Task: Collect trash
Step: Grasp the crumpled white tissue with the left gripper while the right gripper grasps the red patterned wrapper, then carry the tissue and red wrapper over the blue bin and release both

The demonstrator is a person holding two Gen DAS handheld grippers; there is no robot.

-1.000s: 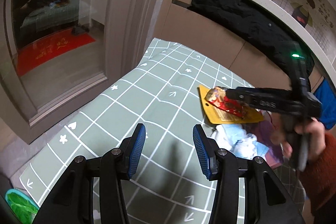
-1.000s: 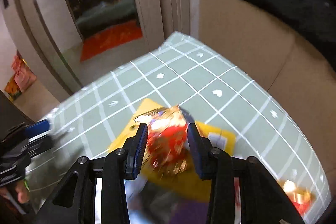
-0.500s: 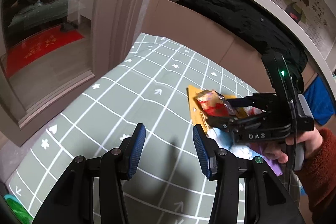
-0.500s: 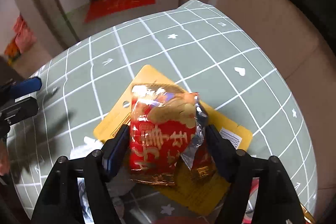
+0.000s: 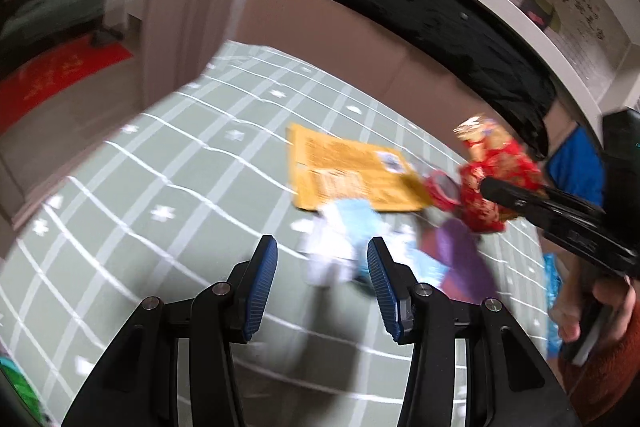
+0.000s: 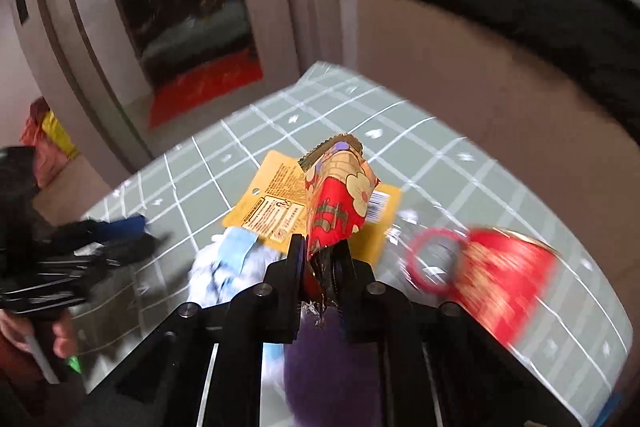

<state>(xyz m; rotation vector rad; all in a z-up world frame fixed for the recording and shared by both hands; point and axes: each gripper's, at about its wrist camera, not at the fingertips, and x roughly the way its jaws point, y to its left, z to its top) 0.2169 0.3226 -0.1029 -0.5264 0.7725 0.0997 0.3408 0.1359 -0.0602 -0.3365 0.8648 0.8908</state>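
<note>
A red and gold snack wrapper (image 6: pixel 340 195) stands up out of my right gripper (image 6: pixel 320 247), whose jaws are closing, pads pinching its lower end. In the left wrist view that wrapper (image 5: pixel 492 179) hangs above the table in the right gripper (image 5: pixel 512 195). My left gripper (image 5: pixel 322 267) is open with nothing between its fingers, low over the green checked tablecloth (image 5: pixel 160 187). Just beyond it lies a crumpled white and blue tissue (image 5: pixel 340 239). A yellow card (image 5: pixel 348 175) lies flat behind the tissue.
A purple item (image 5: pixel 460 259) lies right of the tissue. A second red wrapper (image 6: pixel 504 279) and a clear piece with a red ring (image 6: pixel 432 259) lie to the right. A black garment (image 5: pixel 440 11) hangs over the beige panel behind the table. A person's hand (image 5: pixel 580 311) holds the right gripper.
The right gripper spread wide around the red wrapper, then closed on it and lifted it off the yellow card. The left gripper shifted toward the tissue, still open.
</note>
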